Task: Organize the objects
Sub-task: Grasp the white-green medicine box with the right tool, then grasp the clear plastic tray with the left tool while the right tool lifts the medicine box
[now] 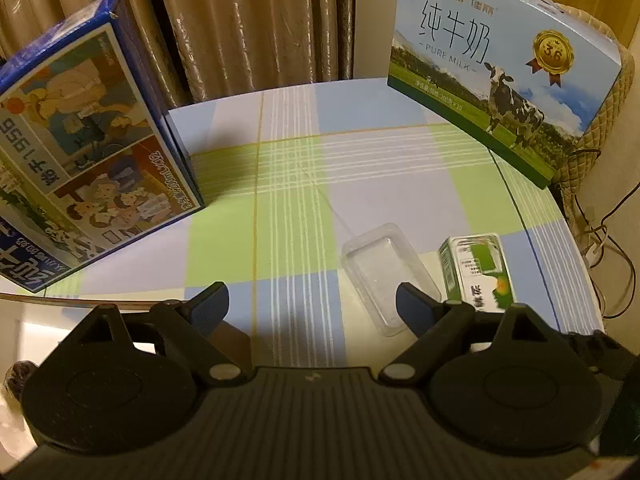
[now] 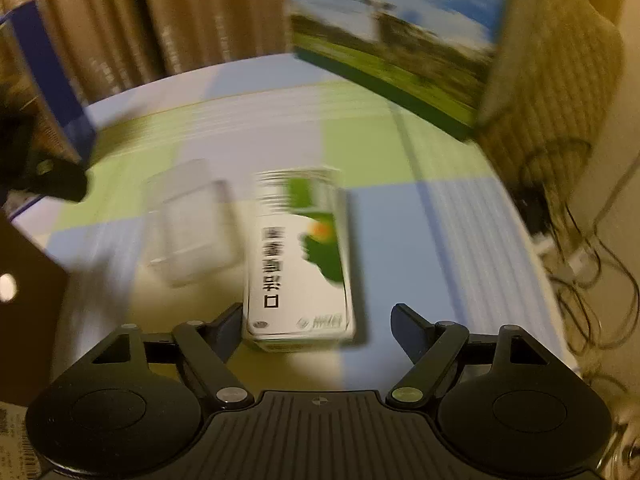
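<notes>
A round table [image 1: 288, 168] in a checked cloth carries a blue carton [image 1: 88, 152] at its left edge, a milk carton [image 1: 508, 80] at the far right edge, and near the front right a clear plastic tray [image 1: 380, 272] just beside a small green-and-white box [image 1: 476, 268].

This looks like a room in a home. A table [image 1: 360, 152] wears a checked cloth in green, blue and lilac. Behind it hang beige curtains [image 1: 240, 24]. Two milk cartons [image 1: 500, 64] [image 1: 88, 140] stand on it, and cables [image 1: 600, 240] trail down beside its right edge.

Two low wrist views, shared table [image 1: 360, 168]
</notes>
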